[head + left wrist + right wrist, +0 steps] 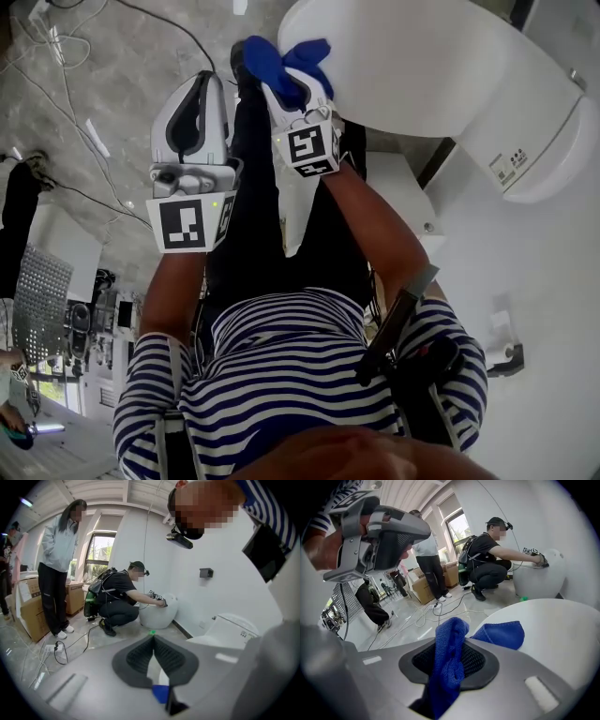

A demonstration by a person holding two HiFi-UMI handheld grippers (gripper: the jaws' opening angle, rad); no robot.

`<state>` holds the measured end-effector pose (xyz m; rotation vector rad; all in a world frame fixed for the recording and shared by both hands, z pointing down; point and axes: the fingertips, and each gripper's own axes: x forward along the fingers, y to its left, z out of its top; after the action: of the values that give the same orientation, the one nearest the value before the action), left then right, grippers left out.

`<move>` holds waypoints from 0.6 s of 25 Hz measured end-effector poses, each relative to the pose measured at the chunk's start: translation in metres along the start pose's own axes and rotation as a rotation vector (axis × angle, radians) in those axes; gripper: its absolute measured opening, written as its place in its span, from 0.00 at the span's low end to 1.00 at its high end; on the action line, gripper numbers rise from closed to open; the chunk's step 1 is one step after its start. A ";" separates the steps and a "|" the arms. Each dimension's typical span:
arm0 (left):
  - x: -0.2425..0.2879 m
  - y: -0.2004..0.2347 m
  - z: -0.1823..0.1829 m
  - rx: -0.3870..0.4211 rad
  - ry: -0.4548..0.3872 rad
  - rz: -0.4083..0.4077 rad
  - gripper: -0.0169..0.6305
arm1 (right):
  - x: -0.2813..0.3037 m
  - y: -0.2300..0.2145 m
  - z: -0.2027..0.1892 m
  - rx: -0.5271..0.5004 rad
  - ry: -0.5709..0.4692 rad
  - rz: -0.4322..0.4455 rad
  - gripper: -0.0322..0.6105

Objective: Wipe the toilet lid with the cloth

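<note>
At the rim of the white toilet lid (pixel 403 66), on the side nearest my body, my right tongs (pixel 449 654) are clamped on a blue cloth (pixel 498 634). Most of the cloth is bunched between the two jaws, and one loose flap spills forward and appears to rest on the lid's edge. My left tongs (pixel 153 641) are closed with nothing between them; they hang beside the right tongs, over the grey floor (pixel 131 56) and off the lid. I am looking steeply down past my striped shirt, and the lid curves away to the upper right, bare and glossy. Wiping looks barely begun, since the cloth sits only at the edge. To do this stroke well, I judge I should lower the right tongs until the loose flap lies flat on the lid, so that fabric and not the hard jaw tips meets the plastic. Then I would draw it across in slow, overlapping passes, following the curve and pressing lightly. The grip needs to be firm, because drag on the smooth lid could tug the cloth out. The left tongs are best held clear of the path.
</note>
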<state>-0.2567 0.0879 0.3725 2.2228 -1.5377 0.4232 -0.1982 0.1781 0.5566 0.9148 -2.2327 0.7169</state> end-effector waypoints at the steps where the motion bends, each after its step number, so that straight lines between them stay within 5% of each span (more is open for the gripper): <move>1: -0.001 0.003 0.001 -0.002 -0.001 0.005 0.03 | 0.002 0.001 0.002 -0.002 0.001 0.003 0.23; 8: -0.010 0.009 0.018 -0.004 -0.023 0.024 0.03 | -0.005 0.001 0.041 -0.024 -0.045 0.006 0.23; 15: -0.022 -0.021 0.082 0.009 -0.093 0.014 0.03 | -0.066 -0.018 0.106 -0.038 -0.116 -0.026 0.23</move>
<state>-0.2429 0.0731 0.2876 2.2693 -1.6020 0.3354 -0.1817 0.1236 0.4441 0.9879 -2.3222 0.6222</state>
